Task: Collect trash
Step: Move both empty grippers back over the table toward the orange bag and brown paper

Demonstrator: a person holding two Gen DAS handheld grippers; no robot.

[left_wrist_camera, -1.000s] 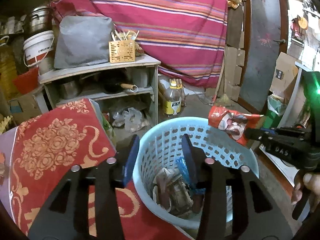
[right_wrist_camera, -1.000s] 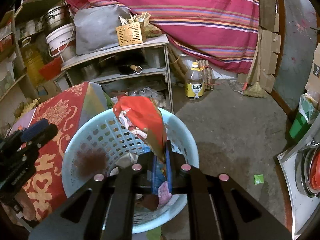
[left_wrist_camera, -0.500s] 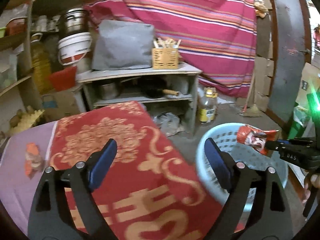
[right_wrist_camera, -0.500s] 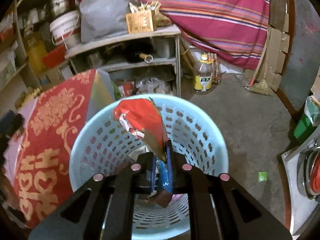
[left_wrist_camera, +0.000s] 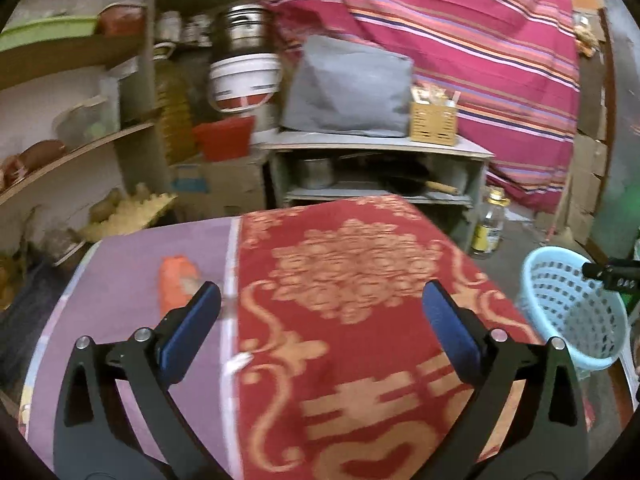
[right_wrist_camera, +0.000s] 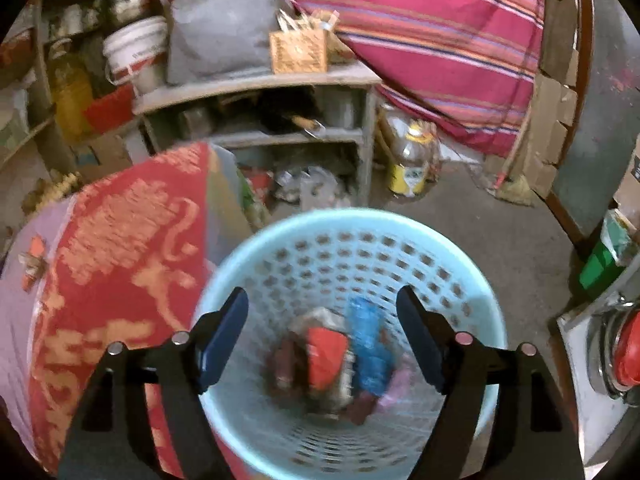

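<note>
My right gripper is open and empty above the light blue perforated basket. A red snack wrapper lies inside the basket with other trash, including a blue wrapper. My left gripper is open and empty over the table's red patterned cloth. An orange wrapper lies on the purple part of the table, just past my left finger. The same wrapper shows at the far left of the right wrist view. The basket also shows at the right of the left wrist view.
A grey shelf unit with pots and a wooden box stands behind the table. An oil bottle stands on the concrete floor by a striped cloth. Wall shelves stand at left. A metal appliance is at right.
My right gripper has opened and the red wrapper has dropped into the basket. My left gripper has swung left from the basket to over the table and opened wider.
</note>
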